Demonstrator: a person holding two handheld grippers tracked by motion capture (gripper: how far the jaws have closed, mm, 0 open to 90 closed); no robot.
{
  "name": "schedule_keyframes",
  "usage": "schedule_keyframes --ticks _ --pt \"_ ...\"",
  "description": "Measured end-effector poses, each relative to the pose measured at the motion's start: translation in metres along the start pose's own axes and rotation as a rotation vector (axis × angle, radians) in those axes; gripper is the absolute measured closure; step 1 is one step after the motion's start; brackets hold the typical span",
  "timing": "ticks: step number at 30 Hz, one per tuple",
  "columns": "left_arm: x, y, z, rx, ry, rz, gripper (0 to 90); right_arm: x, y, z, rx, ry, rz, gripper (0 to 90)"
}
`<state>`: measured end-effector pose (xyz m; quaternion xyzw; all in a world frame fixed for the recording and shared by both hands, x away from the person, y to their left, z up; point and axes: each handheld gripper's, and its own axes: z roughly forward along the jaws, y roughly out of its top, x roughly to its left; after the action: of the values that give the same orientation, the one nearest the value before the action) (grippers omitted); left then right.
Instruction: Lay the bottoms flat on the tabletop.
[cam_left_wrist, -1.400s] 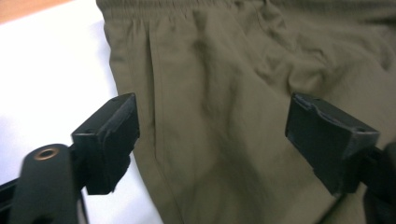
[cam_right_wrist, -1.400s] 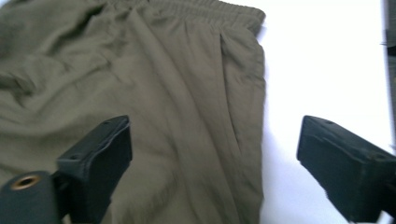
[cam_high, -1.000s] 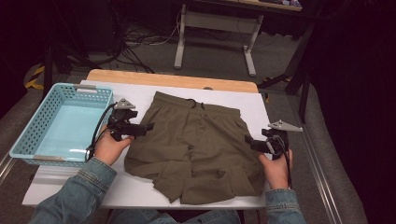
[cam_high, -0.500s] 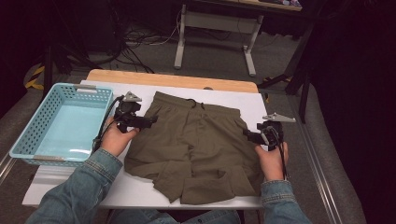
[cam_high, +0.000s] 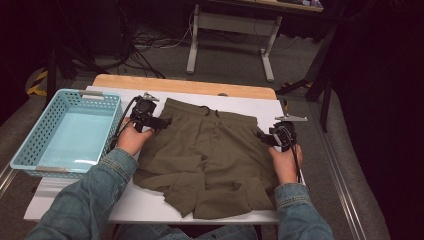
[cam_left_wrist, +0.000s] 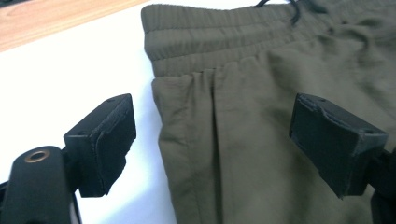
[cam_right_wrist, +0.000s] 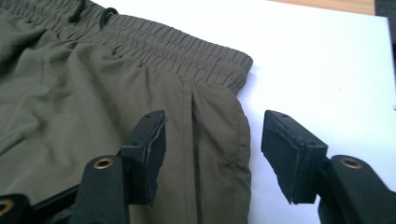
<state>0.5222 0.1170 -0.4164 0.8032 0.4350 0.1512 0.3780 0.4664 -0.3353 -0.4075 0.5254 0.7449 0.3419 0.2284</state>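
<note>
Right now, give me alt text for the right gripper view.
Two open black fingers straddle the side edge of olive-green shorts just below the elastic waistband, on a white table.

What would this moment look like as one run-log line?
left gripper: open, at shorts left side seam | right gripper: open, jaws just closing, astride right edge

One pair of olive shorts (cam_high: 210, 150) lies at the table's centre, one blue basket (cam_high: 30, 150) sits at nine o'clock, and two grippers flank the shorts: left gripper (cam_high: 165, 121), right gripper (cam_high: 260, 135).
</note>
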Motion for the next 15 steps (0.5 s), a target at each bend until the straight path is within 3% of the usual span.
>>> schedule_keyframes --ticks 4,9,14,15 --pt "0.005 0.000 0.013 0.020 -0.006 -0.025 16.8 -0.003 0.001 0.013 0.025 -0.010 0.009 41.1" --pt "0.011 0.000 0.031 0.085 -0.004 -0.036 19.3 -0.008 0.001 0.031 0.062 -0.010 0.030 40.4" --pt "0.010 -0.005 0.047 0.150 -0.034 -0.046 28.8 -0.008 -0.001 0.046 0.105 -0.003 0.033 39.9" --pt "0.008 -0.005 0.047 0.148 -0.022 -0.037 29.5 -0.007 -0.002 0.049 0.117 0.000 0.031 40.4"
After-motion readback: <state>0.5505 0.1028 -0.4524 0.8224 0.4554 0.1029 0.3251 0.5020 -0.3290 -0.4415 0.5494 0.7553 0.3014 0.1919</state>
